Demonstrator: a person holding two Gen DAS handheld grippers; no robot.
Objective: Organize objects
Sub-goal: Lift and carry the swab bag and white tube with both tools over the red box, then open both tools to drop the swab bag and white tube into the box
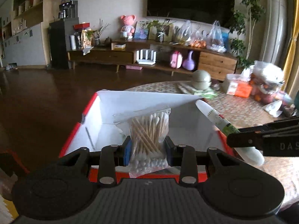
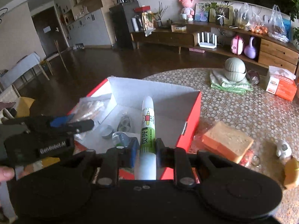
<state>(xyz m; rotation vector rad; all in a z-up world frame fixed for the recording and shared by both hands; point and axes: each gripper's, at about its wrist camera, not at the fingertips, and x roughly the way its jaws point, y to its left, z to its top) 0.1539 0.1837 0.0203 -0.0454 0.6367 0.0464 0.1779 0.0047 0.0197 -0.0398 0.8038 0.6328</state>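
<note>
Landmark: the red box with white lining, open-topped, standing on the round patterned table.

Left gripper: jaws narrowed onto a clear bag of cotton swabs, pads pressing its two sides. The bag is held upright over the box's near edge, wooden sticks fanning upward, white tips bunched at the bottom.

Right gripper: jaws drawn nearly together on a white and green tube. The tube points forward over the box's interior, cap end toward the far wall. In the left wrist view the tube slants across the box's right-hand corner.

Inside the box, right wrist view: a small round tin, a crumpled clear packet and a blue-tinted wrapped item lie on the floor of the box, below the tube. What each holds cannot be told.

Right of the box, on the table: sliced bread in a wrapper, just beside the box's right wall. Farther right, a small white figure.

Beyond the box, well apart: a pale green lidded bowl on a folded green cloth, and an orange tissue box.
</note>
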